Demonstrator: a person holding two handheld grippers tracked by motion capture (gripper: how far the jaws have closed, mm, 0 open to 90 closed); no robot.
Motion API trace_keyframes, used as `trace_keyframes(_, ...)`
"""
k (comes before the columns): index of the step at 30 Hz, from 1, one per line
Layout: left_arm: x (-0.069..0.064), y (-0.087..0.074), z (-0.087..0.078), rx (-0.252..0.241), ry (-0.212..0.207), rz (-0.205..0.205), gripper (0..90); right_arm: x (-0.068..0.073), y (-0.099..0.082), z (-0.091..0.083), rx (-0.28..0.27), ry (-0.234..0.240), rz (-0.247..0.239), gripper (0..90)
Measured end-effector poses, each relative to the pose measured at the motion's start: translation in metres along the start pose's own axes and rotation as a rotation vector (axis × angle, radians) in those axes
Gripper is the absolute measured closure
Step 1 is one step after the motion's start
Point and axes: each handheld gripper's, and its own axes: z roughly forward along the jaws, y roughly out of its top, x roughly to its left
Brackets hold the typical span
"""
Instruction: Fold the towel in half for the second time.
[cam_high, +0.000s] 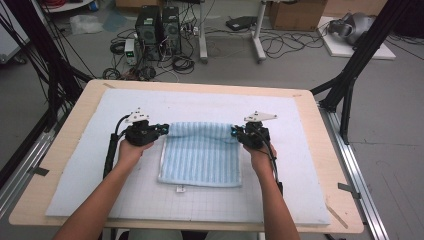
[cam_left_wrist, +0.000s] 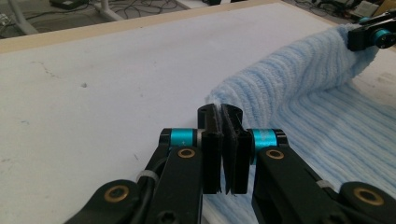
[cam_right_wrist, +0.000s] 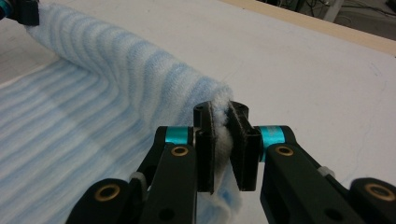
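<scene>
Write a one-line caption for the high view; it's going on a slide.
Both grippers, left gripper and right gripper, pinch the far corners of a blue striped towel on the padded table.

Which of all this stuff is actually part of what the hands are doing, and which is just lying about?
In use:
- blue striped towel
- left gripper and right gripper, each shut on a far corner
- white mat

Lying about:
- computer towers
- floor cables
- cardboard box

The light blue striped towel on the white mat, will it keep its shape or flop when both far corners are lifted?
The light blue striped terry towel will probably flop: its lifted far edge already sags between the left gripper and right gripper. It seems light, since thin pinches at the corners hold it up. The fuzzy pile bunched between the fingers suggests it should not slip easily.
</scene>
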Motion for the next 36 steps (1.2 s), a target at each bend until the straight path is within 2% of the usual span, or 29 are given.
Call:
trace_keyframes(4,-0.007,-0.003,-0.012,-0.020,-0.019,0.011,86.2,0.008,-0.004,-0.009,0.007,0.017,-0.010,81.7)
trace_keyframes(8,-0.013,-0.009,-0.022,-0.035,-0.036,0.010,86.3,0.017,-0.007,-0.022,-0.035,0.021,-0.024,81.8)
trace_keyframes(17,-0.035,-0.028,-0.043,-0.047,-0.060,0.039,86.3,0.037,-0.027,-0.040,-0.049,0.033,-0.044,81.7)
trace_keyframes(24,-0.051,-0.042,-0.057,-0.045,-0.075,0.056,86.2,0.048,-0.045,-0.051,-0.053,0.041,-0.040,81.7)
trace_keyframes(29,-0.056,-0.050,-0.063,-0.031,-0.072,0.057,86.1,0.055,-0.057,-0.056,-0.053,0.043,-0.039,81.7)
trace_keyframes(31,-0.058,-0.053,-0.065,-0.026,-0.076,0.051,86.1,0.057,-0.061,-0.057,-0.054,0.046,-0.045,81.7)
trace_keyframes(36,-0.065,-0.057,-0.071,-0.015,-0.081,0.071,86.0,0.065,-0.069,-0.062,-0.053,0.042,-0.063,81.6)
